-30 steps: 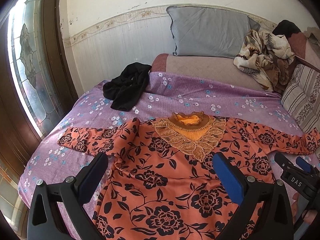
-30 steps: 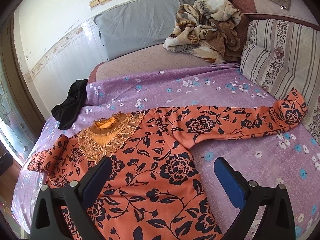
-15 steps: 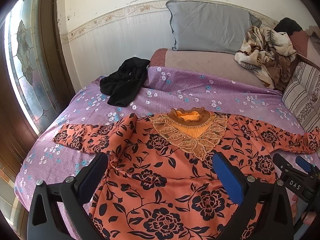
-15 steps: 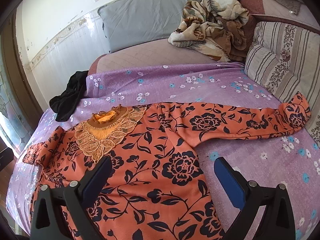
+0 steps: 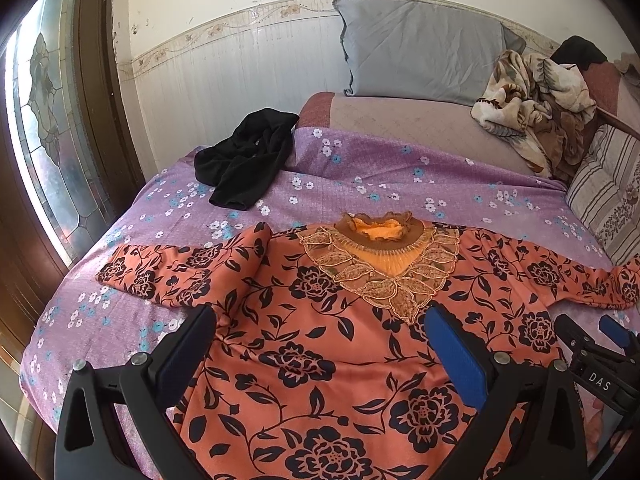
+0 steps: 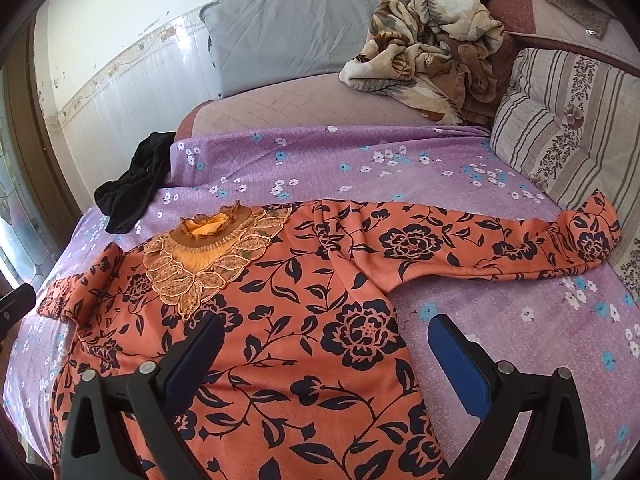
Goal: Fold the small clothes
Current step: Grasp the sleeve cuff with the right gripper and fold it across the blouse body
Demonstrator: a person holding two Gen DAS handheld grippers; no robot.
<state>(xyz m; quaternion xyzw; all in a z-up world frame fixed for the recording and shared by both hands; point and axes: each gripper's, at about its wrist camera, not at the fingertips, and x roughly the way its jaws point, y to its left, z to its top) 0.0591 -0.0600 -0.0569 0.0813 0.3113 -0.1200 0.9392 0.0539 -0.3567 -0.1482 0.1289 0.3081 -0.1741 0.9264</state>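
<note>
An orange top with black flowers (image 5: 320, 340) lies flat, front up, on the purple bedspread (image 5: 360, 176). Its lace collar (image 5: 380, 256) points away from me and both sleeves are spread out sideways. It also shows in the right wrist view (image 6: 288, 320), with its right sleeve (image 6: 500, 248) reaching toward the striped cushion. My left gripper (image 5: 320, 344) is open and empty above the chest of the top. My right gripper (image 6: 324, 356) is open and empty above the top's right side and hem edge. It also shows at the right edge of the left wrist view (image 5: 592, 344).
A black garment (image 5: 244, 160) lies crumpled at the far left of the bed. A grey pillow (image 5: 420, 48) leans on the wall. A patterned blanket (image 5: 532, 96) is heaped at the back right. A striped cushion (image 6: 568, 128) lines the right side. A glass door (image 5: 44, 120) stands left.
Both grippers have drawn back and risen slightly, so more of the bed and top shows. The top lies as before. Both grippers stay open.
</note>
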